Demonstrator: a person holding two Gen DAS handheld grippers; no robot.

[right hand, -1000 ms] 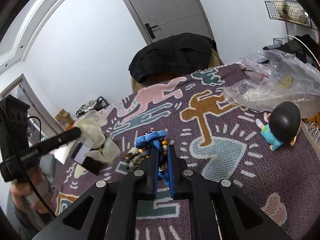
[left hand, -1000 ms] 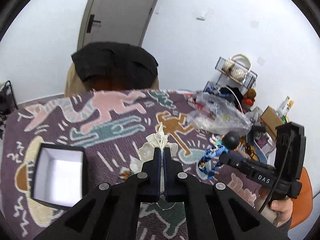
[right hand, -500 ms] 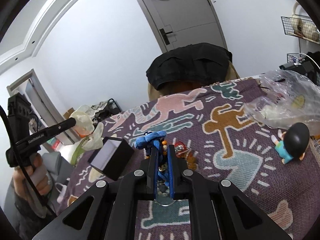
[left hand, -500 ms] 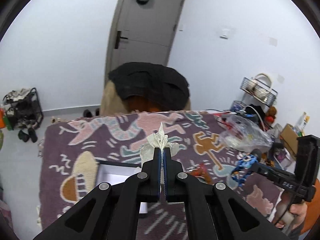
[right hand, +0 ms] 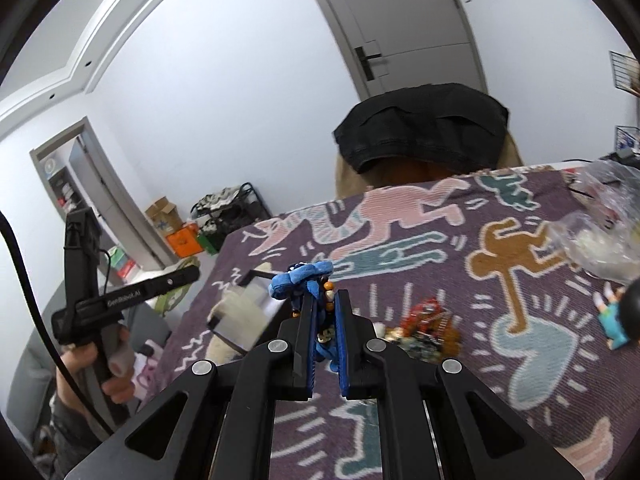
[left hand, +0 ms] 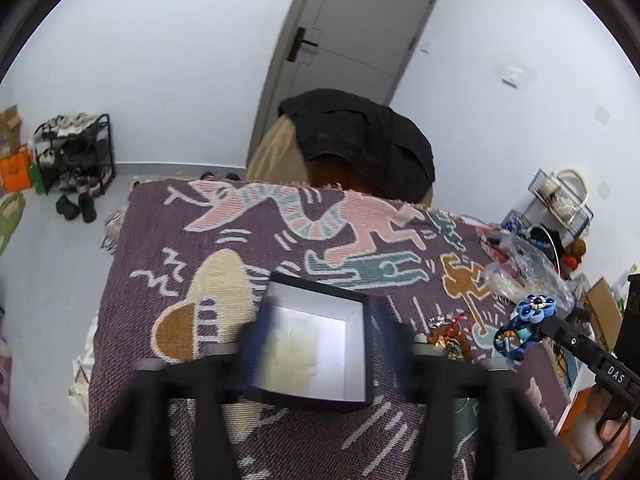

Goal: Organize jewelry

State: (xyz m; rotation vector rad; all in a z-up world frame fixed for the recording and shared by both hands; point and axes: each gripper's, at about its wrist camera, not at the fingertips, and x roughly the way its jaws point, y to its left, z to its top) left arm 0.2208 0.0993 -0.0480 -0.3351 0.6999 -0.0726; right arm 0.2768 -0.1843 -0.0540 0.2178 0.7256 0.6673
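A black jewelry box (left hand: 316,344) with a white inside stands open on the patterned cloth. A pale cream piece (left hand: 294,354) lies inside it, blurred. My left gripper (left hand: 320,340) is open, its blurred fingers straddling the box from above. My right gripper (right hand: 322,316) is shut on a blue flower bracelet with beads (right hand: 304,280), held above the cloth; it also shows at the right of the left wrist view (left hand: 528,316). A small heap of red and brown jewelry (right hand: 420,324) lies on the cloth to the right of the box (right hand: 244,316).
A crumpled clear plastic bag (right hand: 600,236) and a small figurine (right hand: 620,320) lie at the cloth's right side. A chair with a black garment (left hand: 360,140) stands behind the table. A shoe rack (left hand: 72,152) is on the floor at left.
My left gripper came down over the box and opened; the cream piece it held now lies in the box. My right gripper kept hold of the blue bracelet.
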